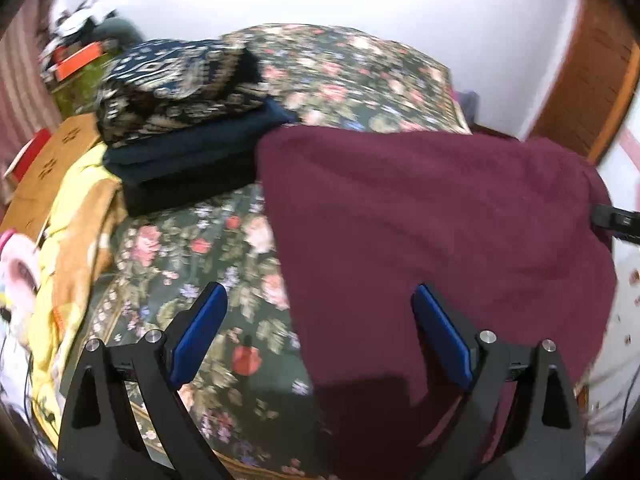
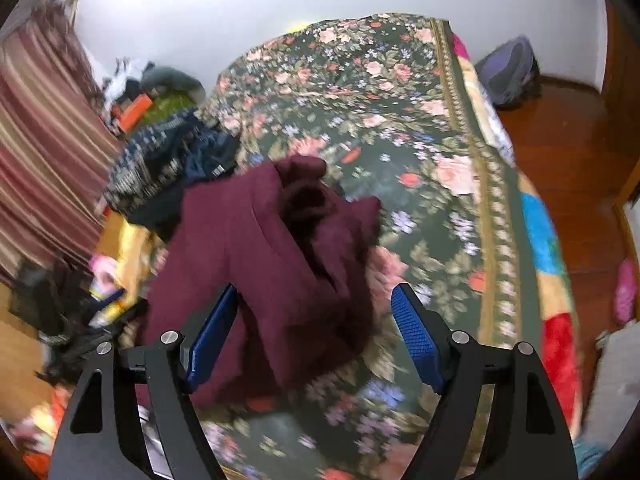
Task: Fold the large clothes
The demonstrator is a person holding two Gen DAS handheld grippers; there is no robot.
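A large maroon garment lies spread on the floral bedspread, reaching the bed's right edge. In the right wrist view it lies partly folded and rumpled. My left gripper is open above the garment's left edge, its right finger over the cloth. My right gripper is open above the garment's near end, holding nothing. Its black tip shows at the right edge of the left wrist view, by the cloth.
A stack of folded dark clothes sits at the bed's left side, also in the right wrist view. A yellow-orange blanket and cardboard box lie left. A wood floor and backpack are right.
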